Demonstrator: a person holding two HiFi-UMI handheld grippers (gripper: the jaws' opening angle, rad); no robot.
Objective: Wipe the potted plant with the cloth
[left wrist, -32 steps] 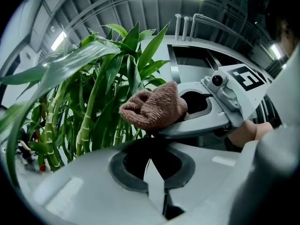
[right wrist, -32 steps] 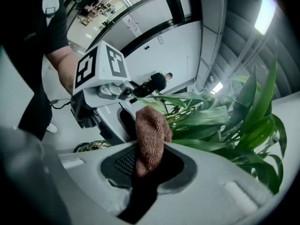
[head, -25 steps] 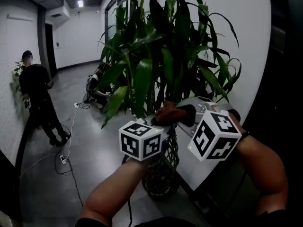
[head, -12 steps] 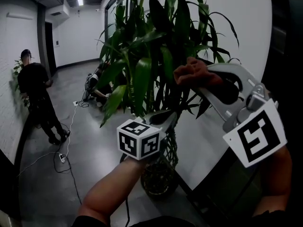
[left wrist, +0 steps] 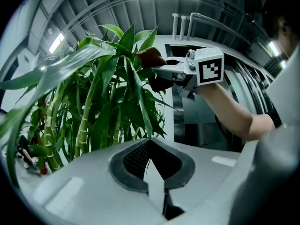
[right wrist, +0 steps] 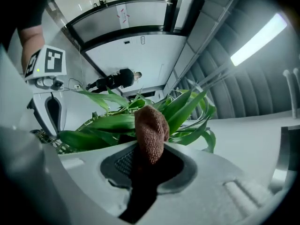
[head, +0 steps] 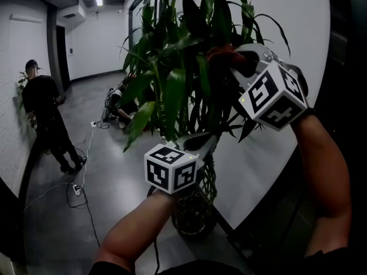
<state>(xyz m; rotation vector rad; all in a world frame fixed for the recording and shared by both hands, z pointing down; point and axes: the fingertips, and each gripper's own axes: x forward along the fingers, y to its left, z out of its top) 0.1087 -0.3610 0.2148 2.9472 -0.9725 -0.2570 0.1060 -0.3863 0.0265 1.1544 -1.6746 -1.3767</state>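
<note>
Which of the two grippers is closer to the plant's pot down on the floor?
The left. The left gripper sits low, right above the pot; the right gripper, holding the cloth, is high up among the leaves.

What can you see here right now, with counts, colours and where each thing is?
potted plant: one, green leaves and dark pot, centre, standing on the floor by the wall
cloth: one, reddish brown, in the right gripper's jaws, up by the top leaves
person: one, dressed in black, standing far left
cables: a few, pale, trailing across the grey floor at left
ceiling lights: two, white, top left
left gripper: one, grey with a black-and-white marker cube, shut, low among the stems
right gripper: one, same colours, shut on the cloth, upper right
forearms: two, bare, reaching in from below
</note>
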